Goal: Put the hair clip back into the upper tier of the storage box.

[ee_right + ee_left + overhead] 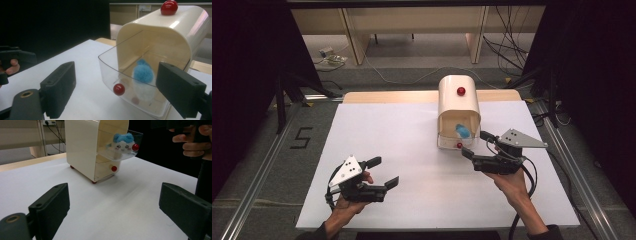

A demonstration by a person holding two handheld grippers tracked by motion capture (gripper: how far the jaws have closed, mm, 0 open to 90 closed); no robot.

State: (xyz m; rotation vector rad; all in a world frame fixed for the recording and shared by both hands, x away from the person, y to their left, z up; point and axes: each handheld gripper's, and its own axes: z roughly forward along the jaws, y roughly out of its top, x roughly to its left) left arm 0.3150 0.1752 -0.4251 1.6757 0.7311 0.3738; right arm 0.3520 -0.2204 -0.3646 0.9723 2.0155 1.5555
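Plush toy [143,80], white with a blue tuft, lies in the clear upper drawer [110,72] of a small cream cabinet [458,102]. That drawer is pulled partway out and carries a red knob [119,89] on its front. A second red knob [114,168] marks the shut drawer below, and a third [460,91] sits on the cabinet's rounded top. The cabinet stands toward the far side of the white table [412,145], right of its middle.

Right gripper [478,145] is just in front of the open drawer, its jaws spread wide and holding nothing; in the right gripper view the drawer front and toy lie between the jaws, with no clear contact. The right hand [512,182] grips its handle.

Left gripper [382,172] sits well apart at the near left of the table, held in the left hand [349,202], jaws also spread wide and empty above bare tabletop.
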